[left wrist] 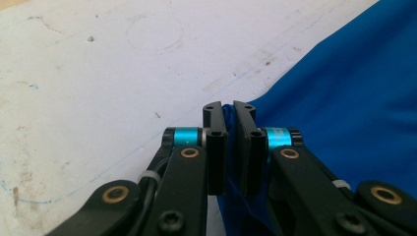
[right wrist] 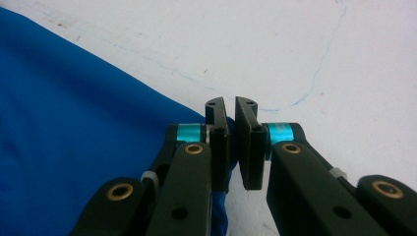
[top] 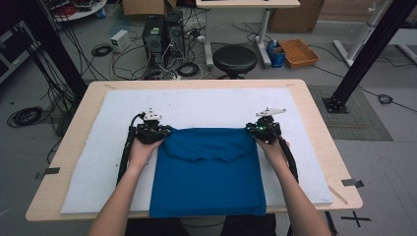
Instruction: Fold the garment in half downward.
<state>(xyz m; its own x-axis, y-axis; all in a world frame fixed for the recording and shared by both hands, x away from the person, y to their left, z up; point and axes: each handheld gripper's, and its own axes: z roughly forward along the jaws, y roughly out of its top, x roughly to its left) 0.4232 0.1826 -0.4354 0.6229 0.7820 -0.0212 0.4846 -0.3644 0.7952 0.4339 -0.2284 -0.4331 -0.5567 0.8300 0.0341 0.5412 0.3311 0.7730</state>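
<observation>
While both hands sit at mid-table, the blue cloth (top: 209,179) lies on the white mat (top: 98,162), centred L-R, w/ its near edge hanging just over the mat's near edge. Its far part is folded back toward the person, so a doubled flap w/ a notched near edge covers the far third or so. The fold line runs L-R between the two grippers.

Left gripper (top: 164,132) is at the far-left corner of the cloth, clenched on it: in the left gripper view (left wrist: 229,110) the jaws stand nearly together w/ a thin bunch of blue fabric pinched between the pads, rest of the cloth spreading off to the right side of that view. White mat, scuffed & pen-marked, is to the left there.

Right gripper (top: 255,130) is at the far-right corner, same story: in the right gripper view (right wrist: 230,109) the jaws are nearly together w/ blue fabric gripped between them, cloth spreading to the left of that view, bare mat w/ a faint blue pen line to the right & beyond.

Both grippers sit about level w/ each other, well apart, one per corner, cloth stretched fairly flat between. Left hand (top: 142,150) & right hand (top: 273,150) wrap the gripper bodies from the near side, forearms coming in from the near edge. Wooden table (top: 314,123) shows round the mat on all sides. Black stool (top: 234,59) stands on the floor just beyond the far edge.
</observation>
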